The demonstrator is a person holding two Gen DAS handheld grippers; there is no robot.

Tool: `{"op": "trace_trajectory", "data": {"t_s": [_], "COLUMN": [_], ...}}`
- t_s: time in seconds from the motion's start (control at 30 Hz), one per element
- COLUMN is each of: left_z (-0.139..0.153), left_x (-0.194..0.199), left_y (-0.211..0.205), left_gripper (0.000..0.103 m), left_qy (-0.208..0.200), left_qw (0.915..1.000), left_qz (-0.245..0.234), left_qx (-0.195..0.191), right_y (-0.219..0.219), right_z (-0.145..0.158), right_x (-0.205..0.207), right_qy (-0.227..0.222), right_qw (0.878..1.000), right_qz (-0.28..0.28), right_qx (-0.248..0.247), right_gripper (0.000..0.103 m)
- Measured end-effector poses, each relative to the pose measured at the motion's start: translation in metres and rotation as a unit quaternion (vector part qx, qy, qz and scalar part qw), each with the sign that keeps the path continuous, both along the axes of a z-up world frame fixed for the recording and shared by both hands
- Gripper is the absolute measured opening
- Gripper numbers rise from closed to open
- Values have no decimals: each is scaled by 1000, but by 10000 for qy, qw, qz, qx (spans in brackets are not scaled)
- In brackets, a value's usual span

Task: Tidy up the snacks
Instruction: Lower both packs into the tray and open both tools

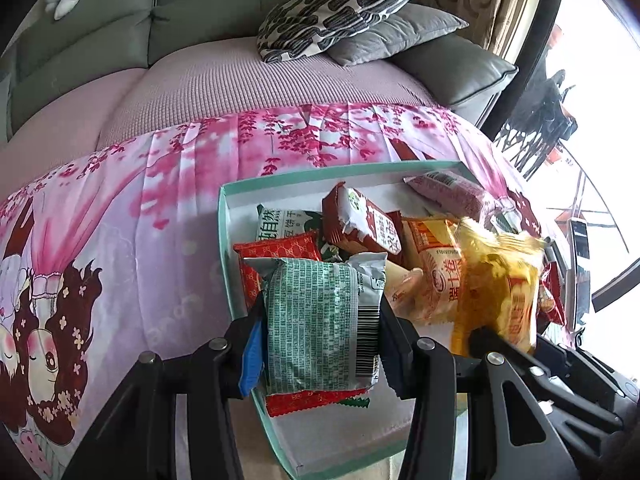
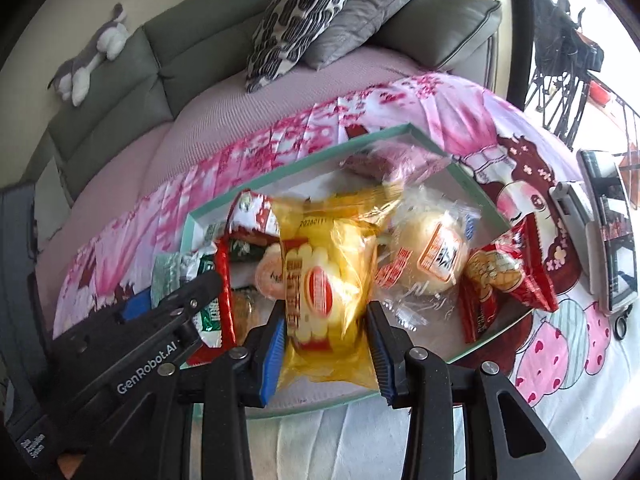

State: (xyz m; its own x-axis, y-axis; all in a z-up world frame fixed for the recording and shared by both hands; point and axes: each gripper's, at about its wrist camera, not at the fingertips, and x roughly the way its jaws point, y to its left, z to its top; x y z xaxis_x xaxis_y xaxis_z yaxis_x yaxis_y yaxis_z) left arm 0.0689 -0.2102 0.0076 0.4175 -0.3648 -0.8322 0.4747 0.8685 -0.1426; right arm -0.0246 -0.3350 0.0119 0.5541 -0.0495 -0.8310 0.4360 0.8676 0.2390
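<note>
A: What does the green packet hide at lower centre?
B: Most of a red wrapper beneath it.
A: And the yellow bag, right of centre?
B: Blurred, so its print is unreadable; it covers the box's right wall.

You see a mint-green-rimmed, white-floored box on a pink blossom-print blanket. Your left black gripper shows a green-and-silver packet; your right one a translucent yellow packet. Behind: a black-and-white patterned cushion.
</note>
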Motion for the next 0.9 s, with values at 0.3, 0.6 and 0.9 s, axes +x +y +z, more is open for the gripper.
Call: {"op": "trace_trajectory", "data": {"t_s": [0.3,0.6,0.9], "left_z": [-4,-7,-8], "left_x": [-1,-4,-1], "left_y": [-2,-7,-3], "left_gripper": [51,51,55], "left_qy": [32,85,285], "left_qw": [9999,9996,9994], "left_qz": [-42,-192,-177], "left_qx": [99,170,50], "right_y": [-4,-16,-23], "right_z": [-12,-19,-17], "right_x": [3,0,-4], "right_qy": [201,391,329], "right_qw": [9998,9988,9987], "right_qz": [-9,-300,-394], "right_qx": [85,44,34], "right_gripper": [41,53,67]}}
